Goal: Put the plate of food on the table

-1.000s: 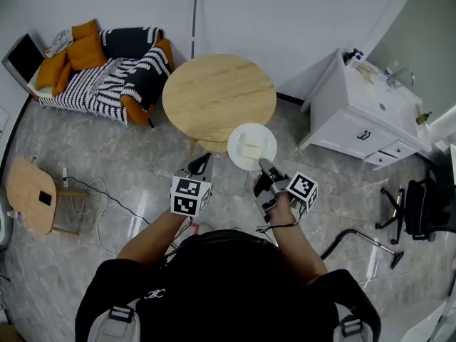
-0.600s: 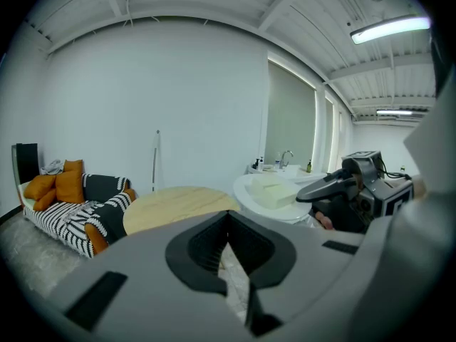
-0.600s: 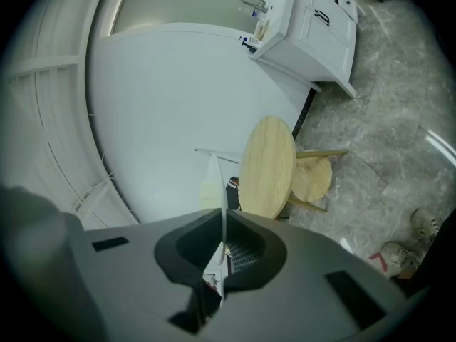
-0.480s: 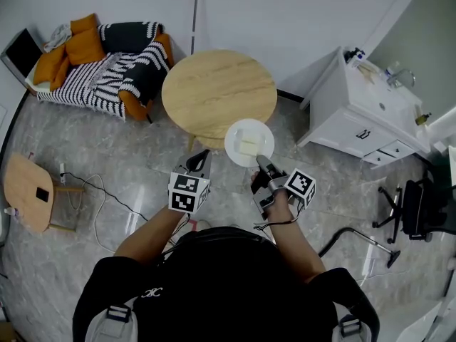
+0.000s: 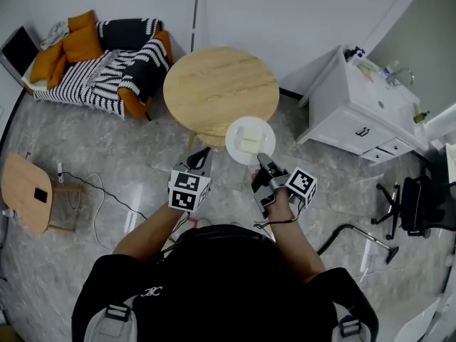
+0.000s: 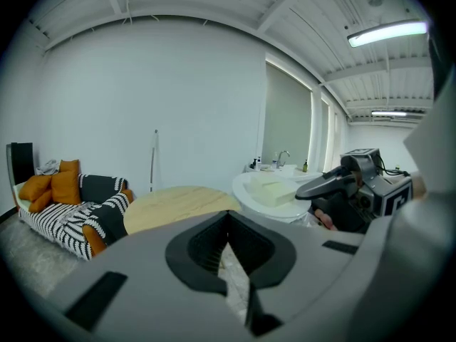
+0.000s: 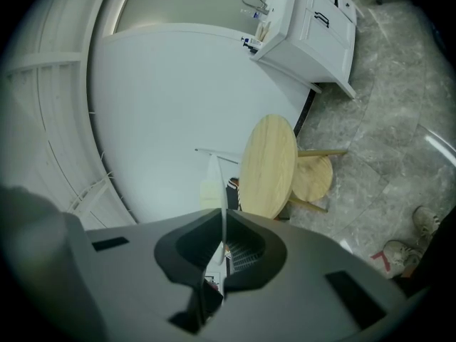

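A white plate (image 5: 250,140) with a pale block of food (image 5: 249,145) hangs in the air over the near right edge of the round wooden table (image 5: 221,91). My right gripper (image 5: 263,164) is shut on the plate's near rim. In the right gripper view the plate (image 7: 216,191) shows edge-on between the jaws, with the table (image 7: 269,166) beyond. My left gripper (image 5: 200,159) is shut on nothing, left of the plate and short of the table. The left gripper view shows the plate (image 6: 274,191) and right gripper (image 6: 349,187) to its right.
A sofa (image 5: 100,55) with striped and orange cushions stands far left. A white sink cabinet (image 5: 363,109) stands at the right. A small wooden side table (image 5: 25,194) and a floor cable lie at the left. An office chair (image 5: 417,205) is far right.
The whole view has shifted slightly. Plate and grippers sit a touch higher in frame, and their place relative to the table has hardly changed. Both grips are the same.
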